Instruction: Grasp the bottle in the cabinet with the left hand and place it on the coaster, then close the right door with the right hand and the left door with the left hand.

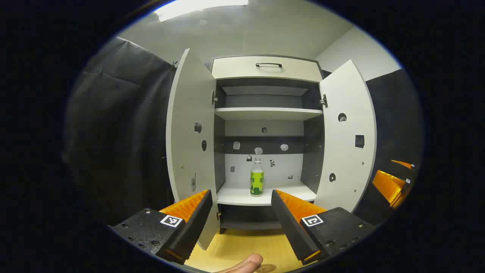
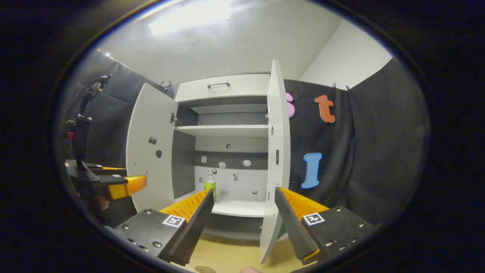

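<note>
The bottle (image 1: 257, 178) stands upright on the lower shelf (image 1: 242, 195) of the cabinet (image 1: 267, 68), long axis vertical, cap up, a green label around its body. In the left gripper view it sits straight ahead of the left gripper (image 1: 240, 223), above and beyond the gap between the two fingers, well apart from them and nearer the front edge of the shelf than the back wall. The left gripper's fingers are spread wide with nothing between them.

In the right gripper view the bottle (image 2: 210, 185) appears ahead and slightly left of the right gripper (image 2: 242, 223), just above its left finger (image 2: 189, 212) in the picture but far behind it. The right gripper also stands spread wide, holding nothing.

Both doors are swung open. The left door (image 1: 191, 151) stands ahead and left of the left gripper; the right door (image 1: 346, 140) ahead and right. In the right gripper view the right door (image 2: 276, 159) is seen almost edge-on, its lower edge falling in the gap between the fingers, close to the right finger; whether it touches I cannot tell.

An upper shelf (image 1: 267, 113) crosses the cabinet above the bottle, and a drawer handle (image 1: 268, 65) sits at the top. Below the left gripper, at the bottom of its view, a fingertip (image 1: 246, 263) shows beside a round coaster (image 1: 266, 268) on the wooden table (image 1: 235, 250).
</note>
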The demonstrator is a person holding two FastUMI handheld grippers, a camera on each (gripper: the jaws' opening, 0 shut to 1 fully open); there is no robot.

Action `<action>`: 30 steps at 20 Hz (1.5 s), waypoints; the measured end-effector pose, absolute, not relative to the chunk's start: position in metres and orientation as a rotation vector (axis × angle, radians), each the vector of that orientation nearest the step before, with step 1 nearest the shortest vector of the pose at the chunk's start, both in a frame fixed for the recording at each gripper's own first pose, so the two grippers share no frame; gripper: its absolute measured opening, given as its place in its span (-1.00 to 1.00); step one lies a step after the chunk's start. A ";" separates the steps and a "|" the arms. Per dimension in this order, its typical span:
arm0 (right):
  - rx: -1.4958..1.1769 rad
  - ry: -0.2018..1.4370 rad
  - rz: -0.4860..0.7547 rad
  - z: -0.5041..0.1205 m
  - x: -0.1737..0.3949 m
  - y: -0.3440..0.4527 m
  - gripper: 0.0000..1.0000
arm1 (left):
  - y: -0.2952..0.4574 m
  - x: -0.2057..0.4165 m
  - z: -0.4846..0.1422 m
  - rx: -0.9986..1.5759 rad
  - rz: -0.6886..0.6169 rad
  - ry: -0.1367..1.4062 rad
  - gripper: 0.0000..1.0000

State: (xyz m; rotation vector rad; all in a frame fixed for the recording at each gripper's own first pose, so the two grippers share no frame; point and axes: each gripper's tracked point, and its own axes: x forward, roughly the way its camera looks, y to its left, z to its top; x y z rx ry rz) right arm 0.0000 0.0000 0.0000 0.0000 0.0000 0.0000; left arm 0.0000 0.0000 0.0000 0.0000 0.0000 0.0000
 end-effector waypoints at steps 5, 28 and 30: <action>0.012 0.006 0.012 -0.006 0.011 0.013 0.94 | 0.007 0.023 -0.014 0.006 -0.010 0.028 0.96; 0.008 0.004 -0.012 -0.030 0.049 0.042 0.94 | -0.001 0.156 -0.045 -0.033 -0.109 0.031 0.98; 0.009 0.001 -0.014 -0.028 0.053 0.041 0.94 | -0.007 0.176 -0.049 -0.021 -0.118 0.030 0.97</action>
